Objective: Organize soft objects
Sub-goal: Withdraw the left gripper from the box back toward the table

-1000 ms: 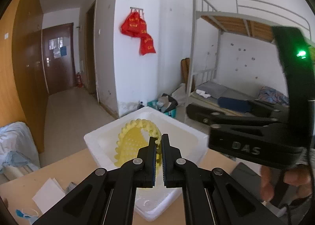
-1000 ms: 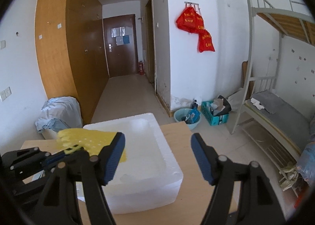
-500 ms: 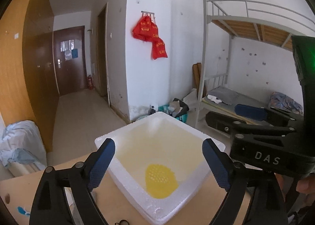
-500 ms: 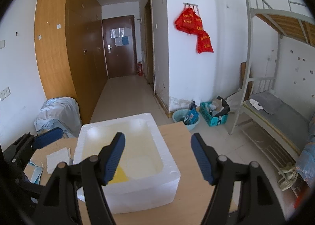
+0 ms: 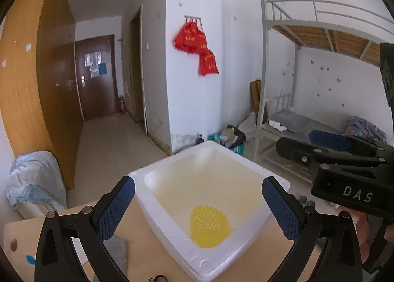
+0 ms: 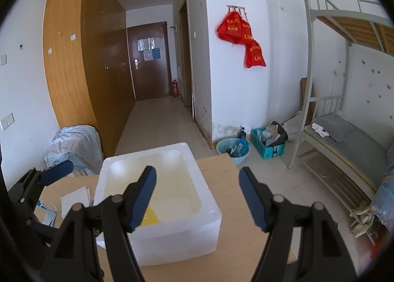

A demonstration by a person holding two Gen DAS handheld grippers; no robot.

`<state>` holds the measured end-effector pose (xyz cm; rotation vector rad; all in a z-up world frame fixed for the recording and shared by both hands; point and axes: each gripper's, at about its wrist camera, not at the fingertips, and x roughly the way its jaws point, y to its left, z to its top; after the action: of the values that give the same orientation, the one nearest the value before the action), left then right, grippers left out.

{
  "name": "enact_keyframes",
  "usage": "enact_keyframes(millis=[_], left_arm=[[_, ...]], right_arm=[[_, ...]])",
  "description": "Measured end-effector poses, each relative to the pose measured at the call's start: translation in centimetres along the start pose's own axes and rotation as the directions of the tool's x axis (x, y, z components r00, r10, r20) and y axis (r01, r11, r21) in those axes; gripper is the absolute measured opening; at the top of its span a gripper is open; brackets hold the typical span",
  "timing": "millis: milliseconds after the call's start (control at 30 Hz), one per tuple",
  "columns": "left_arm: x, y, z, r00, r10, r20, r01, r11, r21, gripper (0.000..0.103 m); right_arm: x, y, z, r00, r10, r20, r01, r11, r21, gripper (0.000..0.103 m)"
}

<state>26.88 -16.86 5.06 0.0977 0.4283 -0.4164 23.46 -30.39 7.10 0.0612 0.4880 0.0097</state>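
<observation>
— On the wooden table (image 6: 248, 240), what sits in front of you?

— Your white foam box (image 5: 172, 230), open-topped, biggest thing on the desk. Your left gripper (image 5: 199, 208) hangs over its near rim; the jaws have just been opening and now stand wide with nothing between the pads.

— And the soft thing?

— A second ago you pinched the yellow dimpled pad (image 5: 209, 226); now it lies flat on the box floor, near the front corner, free of both grippers. From the right wrist view only a yellow sliver shows behind the finger.

— Your right gripper (image 6: 197, 198)?

— Parted, empty, hovering over the box's right side.

— Meaning?

— That item looks stowed. I'd judge your next pick is among the cloth and paper left of the box.
</observation>
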Motion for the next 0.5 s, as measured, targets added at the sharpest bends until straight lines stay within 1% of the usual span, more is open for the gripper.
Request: enact_keyframes(millis=[67,167,200,233,300,367,500], left_arm=[[0.0,0.0,0.0,1.000,-0.004,-0.002,0.004,1.000,0.007,0.103],[-0.1,0.2,0.0,1.000,0.029,-0.004,-0.029,1.000,0.010,0.103],[-0.3,0.4,0.0,1.000,0.026,-0.008,-0.026,1.000,0.001,0.103],[-0.7,0.6,0.0,1.000,0.020,-0.004,-0.020,1.000,-0.008,0.103],[-1.7,0.9,0.0,0.999,0.048,0.010,-0.048,0.999,-0.013,0.103],[-3.0,1.4,-0.2,0.998,0.056,0.018,-0.056,0.998,-0.022,0.103],[-6.2,2.7,-1.1,0.995,0.094,0.035,-0.092,0.994,-0.053,0.103]], right_arm=[[-0.2,-0.1,0.0,1.000,0.000,0.003,0.000,1.000,0.003,0.073],[-0.5,-0.4,0.0,1.000,0.005,0.005,-0.005,1.000,0.009,0.073],[-0.5,-0.4,0.0,1.000,0.003,0.005,-0.003,1.000,0.006,0.073],[-0.7,-0.4,0.0,1.000,0.004,0.006,-0.004,1.000,0.004,0.073],[-1.0,-0.4,-0.1,1.000,0.007,0.013,-0.007,1.000,0.004,0.073],[-1.3,-0.3,-0.3,1.000,0.019,0.014,-0.019,1.000,0.007,0.073],[-2.3,0.6,-1.1,0.998,0.061,0.011,-0.061,0.998,0.000,0.073]])
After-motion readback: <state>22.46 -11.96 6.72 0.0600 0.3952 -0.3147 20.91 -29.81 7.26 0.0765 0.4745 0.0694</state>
